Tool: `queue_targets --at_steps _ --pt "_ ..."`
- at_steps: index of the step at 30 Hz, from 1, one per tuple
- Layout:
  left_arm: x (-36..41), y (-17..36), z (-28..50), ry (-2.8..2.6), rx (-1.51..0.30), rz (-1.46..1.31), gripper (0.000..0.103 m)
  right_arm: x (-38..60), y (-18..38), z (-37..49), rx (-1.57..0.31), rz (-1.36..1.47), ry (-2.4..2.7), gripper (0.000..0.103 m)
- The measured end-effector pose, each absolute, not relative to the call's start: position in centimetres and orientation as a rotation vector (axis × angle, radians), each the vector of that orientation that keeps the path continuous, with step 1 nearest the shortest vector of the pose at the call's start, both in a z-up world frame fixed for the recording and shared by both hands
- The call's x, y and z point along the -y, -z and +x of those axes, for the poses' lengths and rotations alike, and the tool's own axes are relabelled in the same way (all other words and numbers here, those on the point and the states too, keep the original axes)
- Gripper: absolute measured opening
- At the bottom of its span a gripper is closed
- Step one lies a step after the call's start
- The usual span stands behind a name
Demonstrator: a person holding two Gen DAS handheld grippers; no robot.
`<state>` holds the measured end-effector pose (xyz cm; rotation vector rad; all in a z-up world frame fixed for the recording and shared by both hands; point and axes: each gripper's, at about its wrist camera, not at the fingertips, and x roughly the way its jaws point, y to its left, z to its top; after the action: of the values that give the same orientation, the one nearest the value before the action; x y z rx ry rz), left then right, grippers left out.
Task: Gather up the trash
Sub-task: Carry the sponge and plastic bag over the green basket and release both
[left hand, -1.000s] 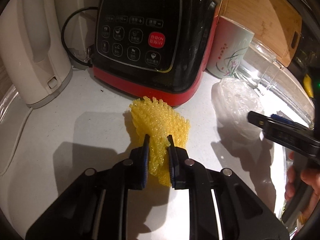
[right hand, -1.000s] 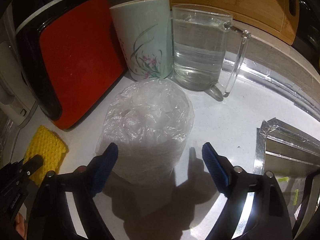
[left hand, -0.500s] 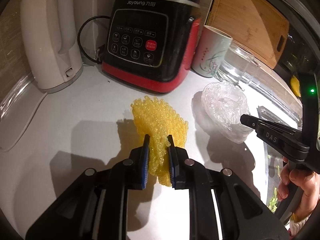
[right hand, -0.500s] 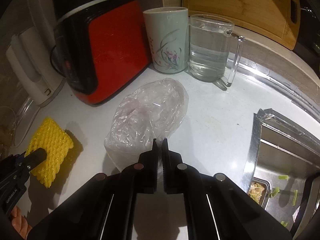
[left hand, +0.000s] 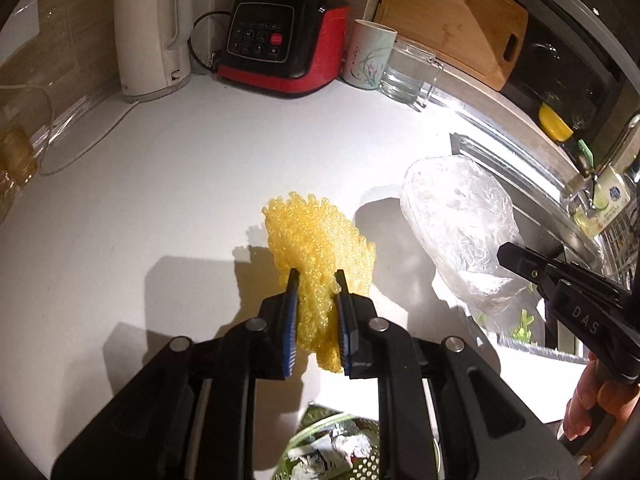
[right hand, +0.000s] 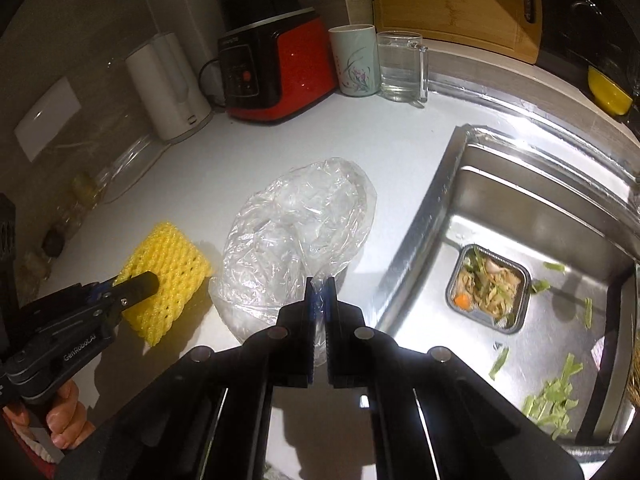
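Foam net between left tongs

Along the back of my white surface I see a white kettle, a red and black blender base and a flowered cup just beside a glass mug of water. A wooden cutting board leans behind them. The steel sink holds a strainer of food scraps.
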<state>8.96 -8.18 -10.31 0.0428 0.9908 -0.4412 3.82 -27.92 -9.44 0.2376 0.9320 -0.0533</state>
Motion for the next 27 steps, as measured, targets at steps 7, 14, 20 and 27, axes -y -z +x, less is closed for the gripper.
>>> queue_targets --at_steps 7,14,20,27 --pt "6.1 9.9 -1.2 0.43 -1.015 0.025 0.016 25.8 8.9 -7.3 -0.957 0.199 0.015 0.005" --pt "5.4 11.4 -8.7 0.407 -1.052 0.063 0.016 24.9 10.4 -15.4 -1.006 0.191 -0.013 0.005" --pt "5.7 14.4 -12.0 0.404 -1.12 0.094 0.016 24.9 12.2 -19.9 -1.054 0.212 -0.018 0.005" --pt "6.4 20.4 -13.1 0.401 -1.253 0.118 0.018 25.1 13.0 -22.0 -1.077 0.214 -0.014 0.005"
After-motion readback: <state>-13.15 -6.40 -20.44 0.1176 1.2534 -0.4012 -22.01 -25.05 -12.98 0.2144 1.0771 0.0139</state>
